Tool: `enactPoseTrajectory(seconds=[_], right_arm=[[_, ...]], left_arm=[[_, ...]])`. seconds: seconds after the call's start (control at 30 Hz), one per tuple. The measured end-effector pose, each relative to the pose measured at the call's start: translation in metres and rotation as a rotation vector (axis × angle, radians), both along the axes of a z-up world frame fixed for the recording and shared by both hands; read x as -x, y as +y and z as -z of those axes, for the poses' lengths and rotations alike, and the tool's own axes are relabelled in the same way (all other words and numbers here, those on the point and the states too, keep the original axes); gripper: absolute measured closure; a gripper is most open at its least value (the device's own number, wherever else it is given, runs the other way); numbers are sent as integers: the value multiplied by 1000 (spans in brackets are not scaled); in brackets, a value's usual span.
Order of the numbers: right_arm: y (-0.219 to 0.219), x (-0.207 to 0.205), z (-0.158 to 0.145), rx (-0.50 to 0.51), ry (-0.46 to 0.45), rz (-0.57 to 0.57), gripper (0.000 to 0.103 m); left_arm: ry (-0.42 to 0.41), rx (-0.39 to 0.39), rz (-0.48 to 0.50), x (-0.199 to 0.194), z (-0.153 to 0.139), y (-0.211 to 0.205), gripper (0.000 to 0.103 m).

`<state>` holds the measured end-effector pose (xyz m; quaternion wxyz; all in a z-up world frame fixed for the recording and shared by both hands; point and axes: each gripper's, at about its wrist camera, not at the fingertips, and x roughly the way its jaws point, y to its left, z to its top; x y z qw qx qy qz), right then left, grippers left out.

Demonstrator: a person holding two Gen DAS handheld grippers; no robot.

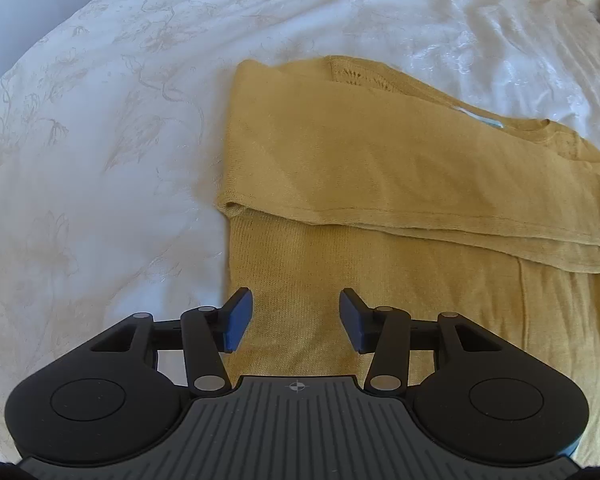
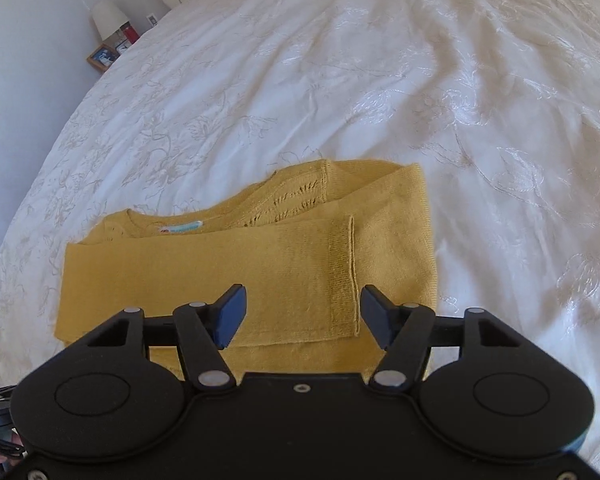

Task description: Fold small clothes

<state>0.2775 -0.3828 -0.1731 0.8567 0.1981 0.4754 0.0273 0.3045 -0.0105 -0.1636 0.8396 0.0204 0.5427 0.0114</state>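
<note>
Across nearly the whole of both views spreads the white bedspread [image 1: 100, 140], its pale flower embroidery running in creases toward the top of each frame. On it lies the mustard knit sweater [image 1: 380, 160], flat, filling the centre and right of my left view and the lower centre of my right view [image 2: 220, 272]. Its sleeves are folded across the body: one band of sleeve crosses the middle of the left view, and in the right view a sleeve ends in a ribbed cuff [image 2: 346, 276] just above my right tongs. A small white and blue label [image 2: 182, 227] shows at the neckline, left of centre.

My left gripper [image 1: 296, 318] sits at the bottom centre of its frame, blue pads apart, over the sweater's lower part near its left edge, holding nothing. My right gripper [image 2: 302, 316] at the bottom centre of its frame likewise stands spread wide, over the folded sleeve, nothing between its pads.

In the upper left corner of the right view stand a white lamp [image 2: 108, 18] and a framed photo [image 2: 102, 57].
</note>
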Motion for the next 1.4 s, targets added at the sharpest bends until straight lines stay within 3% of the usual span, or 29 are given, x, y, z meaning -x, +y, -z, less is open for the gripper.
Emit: enactPoseTrajectory(seconds=[0.17,0.23,0.33,0.4,0.53,0.7,0.77,0.87,0.97,1.03,1.07,1.1,1.23,1.4], right_arm=[[1,-18,18,11,44,-8,36],[3,-23,24,14,64,-21,41],[5,-27,32,1,93,-29,59],[7,-28,33,-1,100,-35,86],[11,-27,20,-24,74,-54,90],[-2,-12,-29,-52,-55,-14,91],[-14,-9,-35,-19,-41,10,91],[-22,-17,-16,38,28,-8,88],[-22,-22,1,76,84,-25,79],[-20,-20,2,111,74,-13,58],[-19,-18,0,125,61,4,41],[-18,-16,-2,140,43,21,30],[-2,-13,-13,195,-14,-7,30],[20,-22,-2,138,-4,-95,30]], left_arm=[[28,32,-37,-7,23,7,50],[19,54,-39,-7,28,8,44],[9,59,-24,-6,31,7,36],[4,51,-14,-5,32,4,33],[-4,44,-15,-4,33,2,32],[7,36,3,-5,29,1,32],[9,20,19,-5,26,0,32],[-20,-34,41,-1,14,-6,33],[-90,-50,86,-2,-3,-12,33],[-133,-70,110,-9,-13,-17,32],[-147,-77,116,-14,-16,-20,32],[-159,-78,118,-21,-18,-22,32],[-159,-59,124,-49,-11,-30,32],[-127,-68,169,-70,8,-39,32]])
